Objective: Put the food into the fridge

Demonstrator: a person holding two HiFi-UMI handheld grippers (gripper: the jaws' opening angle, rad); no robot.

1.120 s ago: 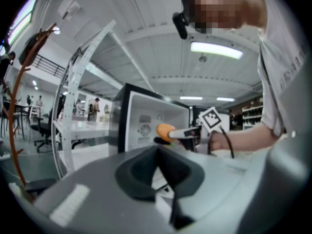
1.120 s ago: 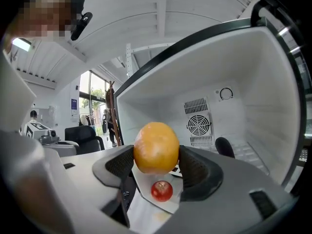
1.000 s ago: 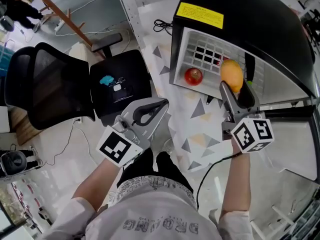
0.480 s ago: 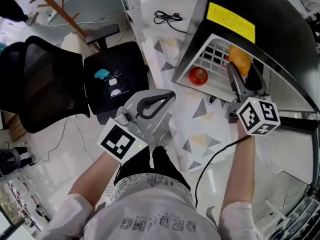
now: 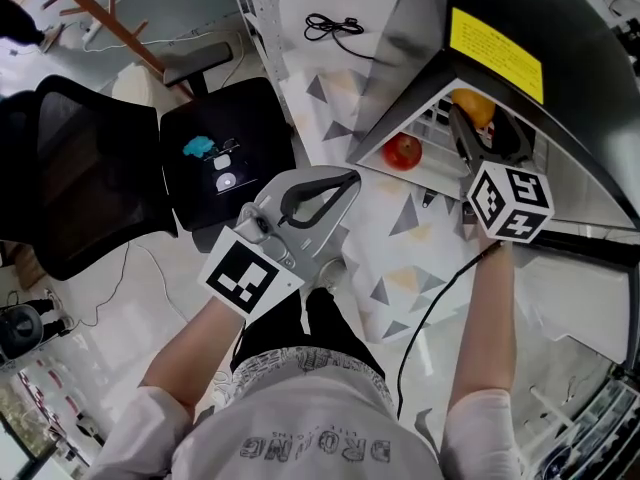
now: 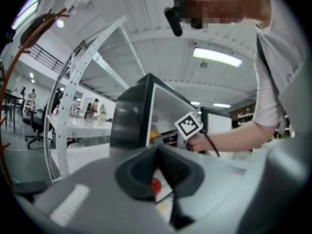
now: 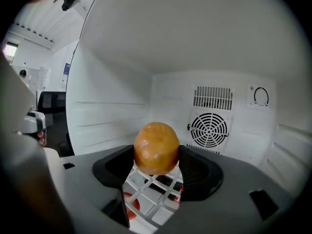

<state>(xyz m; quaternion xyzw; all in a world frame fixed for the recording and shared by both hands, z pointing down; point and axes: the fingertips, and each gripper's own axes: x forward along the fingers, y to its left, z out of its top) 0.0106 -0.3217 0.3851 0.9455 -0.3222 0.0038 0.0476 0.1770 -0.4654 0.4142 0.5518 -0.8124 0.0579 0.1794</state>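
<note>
1. Jaws of the right tool (image 7: 157, 165) clamp a round orange fruit (image 7: 156, 146) at their tips, inside the black mini fridge (image 5: 560, 28) with its white interior.
2. Fruit hangs just above a white wire shelf (image 7: 153, 199); a round red apple (image 5: 403, 151) lies under that shelf.
3. Behind the fruit, a round fan grille (image 7: 208, 129) sits on the fridge's back wall.
4. Outside the fridge, the left tool (image 5: 352, 179) has its jaws drawn together on nothing, near a black office chair (image 5: 80, 168).
</note>
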